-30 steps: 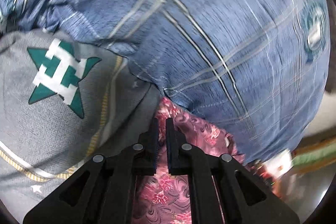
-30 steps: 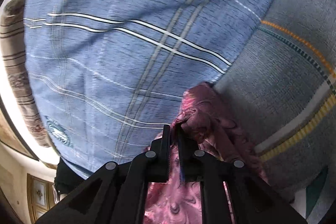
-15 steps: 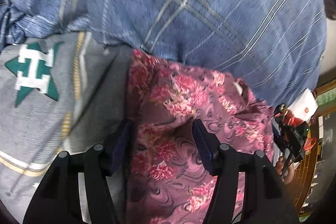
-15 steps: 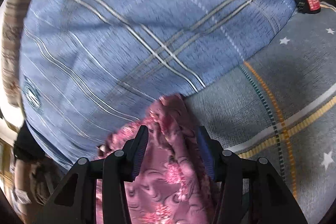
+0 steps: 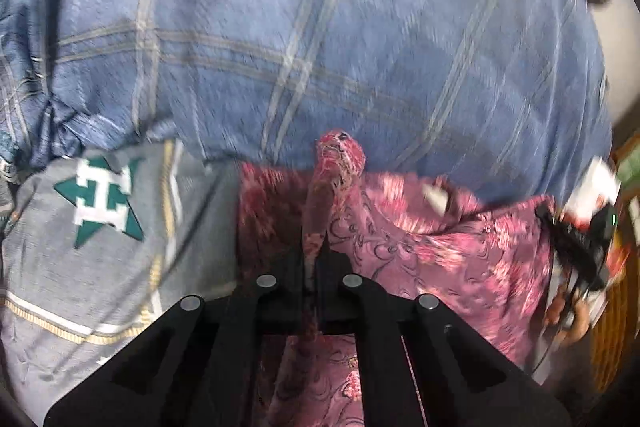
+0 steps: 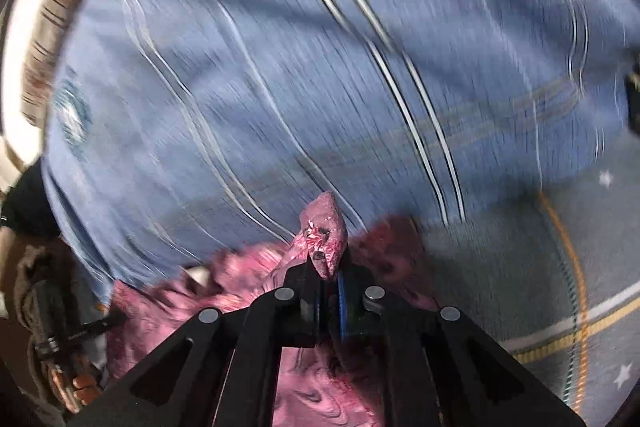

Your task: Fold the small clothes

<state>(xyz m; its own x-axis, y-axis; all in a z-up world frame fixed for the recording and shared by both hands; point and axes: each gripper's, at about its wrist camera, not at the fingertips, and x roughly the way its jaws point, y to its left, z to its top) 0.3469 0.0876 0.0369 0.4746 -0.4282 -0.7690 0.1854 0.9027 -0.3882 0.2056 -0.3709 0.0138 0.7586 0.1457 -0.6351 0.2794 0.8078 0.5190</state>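
Note:
A pink floral garment (image 5: 440,259) lies on a grey sheet (image 5: 60,267) in front of a big blue plaid pillow (image 5: 320,47). My left gripper (image 5: 314,247) has its jaws closing, pinched tight on a raised fold of this garment that sticks up past the fingertips. In the right wrist view the same pink garment (image 6: 224,291) spreads to the left. My right gripper (image 6: 328,267) has its jaws closing too, clamped on another bunched corner of it. Both views are blurred by motion.
The blue plaid pillow (image 6: 300,87) fills the space beyond both grippers. A green star with a white H (image 5: 104,203) marks the grey sheet (image 6: 520,267), which has yellow and white stripes. A hand with the other tool (image 5: 576,247) shows at the right edge.
Both grippers opened over the pink garment half a second ago, then shut on folds of it. Both have since risen and rolled, lifting the cloth's edge.

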